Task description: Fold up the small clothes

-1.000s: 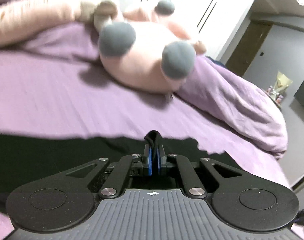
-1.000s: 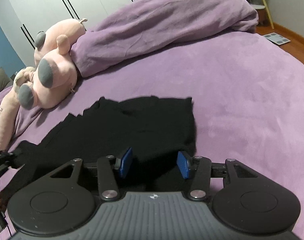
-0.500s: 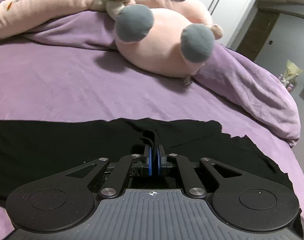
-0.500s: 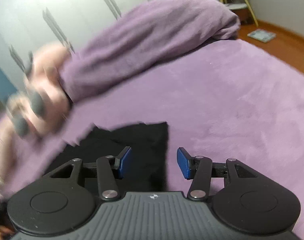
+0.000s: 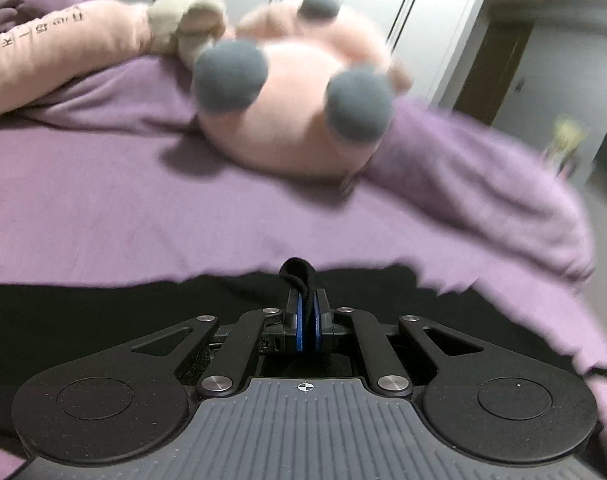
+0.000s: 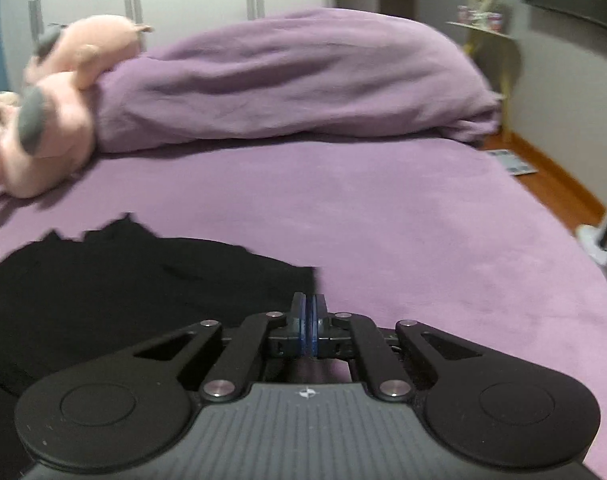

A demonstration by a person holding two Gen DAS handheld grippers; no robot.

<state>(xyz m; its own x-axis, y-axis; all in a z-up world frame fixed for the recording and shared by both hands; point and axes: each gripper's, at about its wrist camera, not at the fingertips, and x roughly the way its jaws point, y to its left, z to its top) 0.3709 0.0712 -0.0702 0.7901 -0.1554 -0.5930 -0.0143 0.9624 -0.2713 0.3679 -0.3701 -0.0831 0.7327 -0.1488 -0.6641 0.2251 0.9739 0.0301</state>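
Left gripper [image 5: 308,312] clenched on 1 black garment [image 5: 103,312], fold protruding. Right gripper [image 6: 308,316] clenched; contents indeterminate. Pink plush [image 5: 287,120] centre; pillow [image 5: 55,52] lettering upper left, illegible.

Dim indoor light, motion blur, fisheye bending at edges

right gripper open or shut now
Shut: the right gripper has its blue jaws pressed together at the black garment's corner; whether cloth is pinched, cannot tell.
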